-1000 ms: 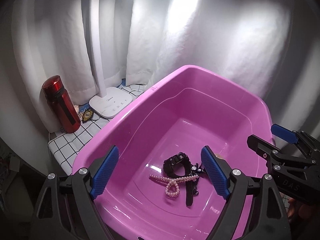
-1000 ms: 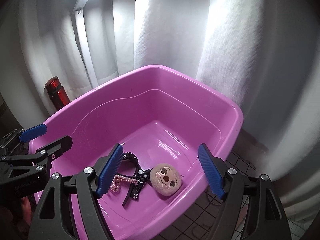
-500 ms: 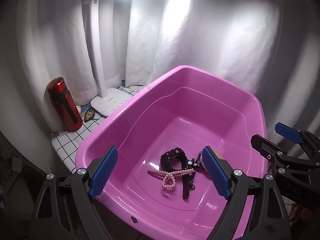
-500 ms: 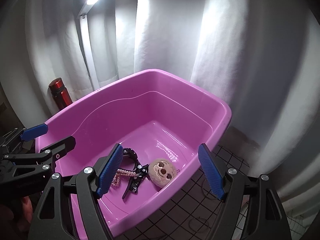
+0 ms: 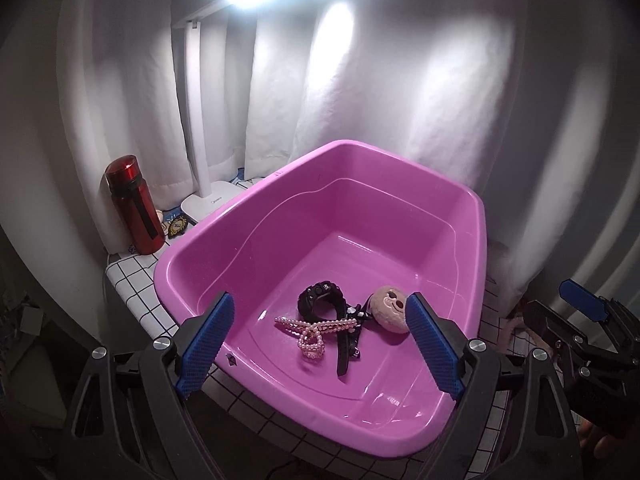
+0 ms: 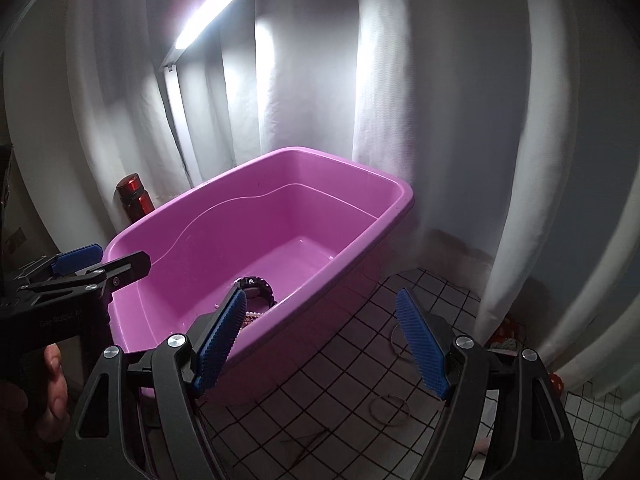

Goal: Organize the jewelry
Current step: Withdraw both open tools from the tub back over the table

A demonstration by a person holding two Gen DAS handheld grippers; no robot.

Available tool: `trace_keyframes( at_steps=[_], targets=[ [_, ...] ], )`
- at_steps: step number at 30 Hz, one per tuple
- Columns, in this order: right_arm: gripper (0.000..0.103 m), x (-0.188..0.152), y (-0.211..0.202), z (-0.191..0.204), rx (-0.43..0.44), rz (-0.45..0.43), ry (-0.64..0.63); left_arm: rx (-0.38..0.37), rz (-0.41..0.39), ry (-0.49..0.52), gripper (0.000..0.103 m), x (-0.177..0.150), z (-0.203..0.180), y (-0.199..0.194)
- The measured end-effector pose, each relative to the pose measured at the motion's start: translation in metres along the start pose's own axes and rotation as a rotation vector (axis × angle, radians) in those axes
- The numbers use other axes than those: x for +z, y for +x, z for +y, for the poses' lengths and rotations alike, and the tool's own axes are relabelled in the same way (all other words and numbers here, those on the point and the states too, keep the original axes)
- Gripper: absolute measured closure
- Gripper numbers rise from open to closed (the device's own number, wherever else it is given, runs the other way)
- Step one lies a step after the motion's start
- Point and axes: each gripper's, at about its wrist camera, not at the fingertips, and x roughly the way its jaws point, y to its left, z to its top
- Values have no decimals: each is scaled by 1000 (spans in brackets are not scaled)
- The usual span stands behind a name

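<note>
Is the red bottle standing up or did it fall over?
Standing up. The red bottle sits upright on the checkered tabletop beside the pink tub, its cap on top.

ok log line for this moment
left gripper: open, empty | right gripper: open, empty | tub: watch, pearl clip, plush inside | table: rings left

Two matching tools: left gripper (image 5: 319, 344) and right gripper (image 6: 321, 336). Black angular frames with triangular cut-outs, silver round screws at the pivots, jaws faced with blue ribbed pads. Faint pale lettering along the black body of the left one in the right wrist view. Bare left hand (image 6: 50, 392), no sleeve showing.
</note>
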Motion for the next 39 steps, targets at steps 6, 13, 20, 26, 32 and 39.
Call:
trace_keyframes(
  at_steps=[6, 13, 20, 26, 32, 39],
  targets=[
    [27, -32, -52, -40, -62, -45, 43, -25, -25, 18, 17, -20, -28, -22],
    [18, -69, -97, -89, -134, -81, 87, -87, -15, 45, 17, -52, -66, -44],
    [14, -107, -112, -132, -161, -33, 184, -144, 9, 52, 17, -88, -100, -53],
    [14, -135, -107, -156, -158, 18, 212, -121, 82, 96, 17, -123, -127, -39],
    [14, -149, -90, -175, -151, 85, 232, -83, 119, 93, 17, -139, -136, -13],
    [14, -150, -69, -190, -159, 99, 271, -111, 138, 135, 17, -141, -153, 31]
  ],
)
